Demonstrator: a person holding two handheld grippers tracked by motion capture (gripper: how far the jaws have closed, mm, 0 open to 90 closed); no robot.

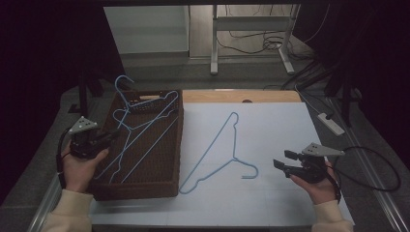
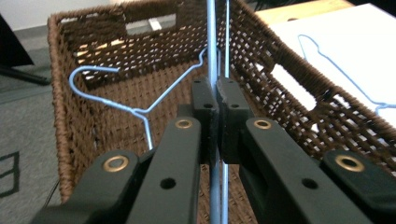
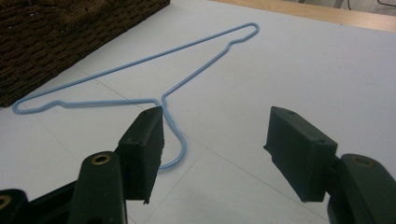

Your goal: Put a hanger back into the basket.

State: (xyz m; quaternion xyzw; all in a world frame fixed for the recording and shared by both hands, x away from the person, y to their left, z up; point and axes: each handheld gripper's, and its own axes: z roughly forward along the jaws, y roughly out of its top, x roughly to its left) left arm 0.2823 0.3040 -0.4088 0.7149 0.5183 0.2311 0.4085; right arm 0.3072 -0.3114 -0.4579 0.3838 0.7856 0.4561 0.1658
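Pretty dim room overall, dark at both sides. A white sheet (image 1: pixel 270 145) covers the table, with a strip of bare wood tabletop (image 1: pixel 241 96) at the far edge. Beyond it, grey floor (image 1: pixel 164 67), another desk's white metal legs (image 1: pixel 213 43), tangled black cables (image 1: pixel 256 41), and a white power strip (image 1: pixel 330 123).

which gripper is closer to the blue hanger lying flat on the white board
Right. The right gripper sits open just beside the hook of the hanger on the board, not touching it. The left gripper is across the wicker basket, shut on a hanger there.
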